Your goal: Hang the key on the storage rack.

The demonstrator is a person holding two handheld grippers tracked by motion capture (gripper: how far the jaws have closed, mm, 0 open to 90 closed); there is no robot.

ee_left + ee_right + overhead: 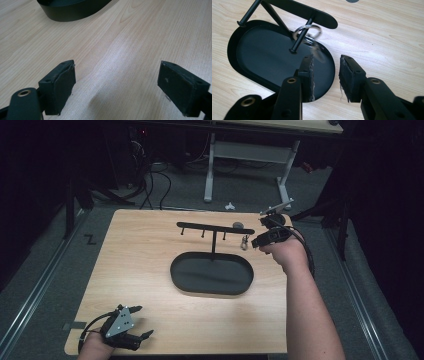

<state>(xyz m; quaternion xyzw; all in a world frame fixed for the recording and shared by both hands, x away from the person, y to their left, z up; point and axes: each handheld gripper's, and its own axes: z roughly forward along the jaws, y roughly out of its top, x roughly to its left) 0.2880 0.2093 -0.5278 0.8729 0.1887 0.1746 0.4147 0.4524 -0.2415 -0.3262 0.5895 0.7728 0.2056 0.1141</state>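
Up near the bench's far right corner, the right gripper, jaws slightly parted and empty, faces a key ring hung on the rack's peg, while the left gripper rests wide open at the near left corner.

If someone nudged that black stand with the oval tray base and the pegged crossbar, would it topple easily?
Probably not: the black stand's oval tray base looks wide and flat on the wooden table. Its thin upright post looks rigid. The silver key ring on one peg would likely swing.

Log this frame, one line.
left gripper: open, idle on table | right gripper: open, by key ring on rack peg
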